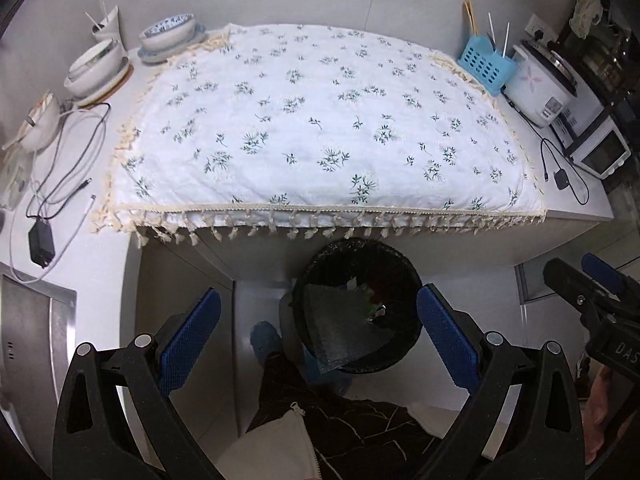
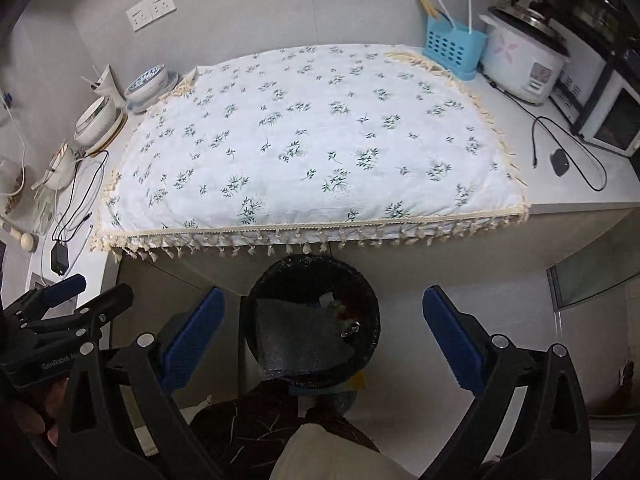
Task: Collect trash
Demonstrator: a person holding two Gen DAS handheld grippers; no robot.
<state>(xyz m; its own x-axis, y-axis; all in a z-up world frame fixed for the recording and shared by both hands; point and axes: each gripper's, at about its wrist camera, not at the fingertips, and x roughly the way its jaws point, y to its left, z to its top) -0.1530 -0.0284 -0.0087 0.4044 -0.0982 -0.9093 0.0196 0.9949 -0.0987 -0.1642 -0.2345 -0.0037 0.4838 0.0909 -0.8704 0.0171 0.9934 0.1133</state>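
- Left wrist view: the left tool [image 1: 318, 330] stood with its blue pads wide apart and nothing between them. The trash bin [image 1: 357, 306], black-lined and on the floor, lay straight ahead and below, framed in the gap between the pads and tucked partly under the front edge of the bench [image 1: 576, 210]. A sheet of bubble wrap [image 1: 340, 326] leaned in the bin, its lower edge sticking out over the near rim, with small scraps beside it. The flowered cloth [image 1: 320, 120] on the bench showed no loose trash. The right tool [image 1: 592, 284] came in at the right edge, beside and level with this one; I could not tell its opening from here.
- Right wrist view: the right tool [image 2: 324, 330] was likewise spread and empty, and the trash bin [image 2: 312, 316] sat slightly left of its centre line, again below and ahead. The bubble wrap [image 2: 300, 336] ran long from the far side toward the near rim and overhung it. The left tool [image 2: 68, 296] showed at the left edge. Judging from both views, the arms were about equally near, so either could press the overhanging sheet down.
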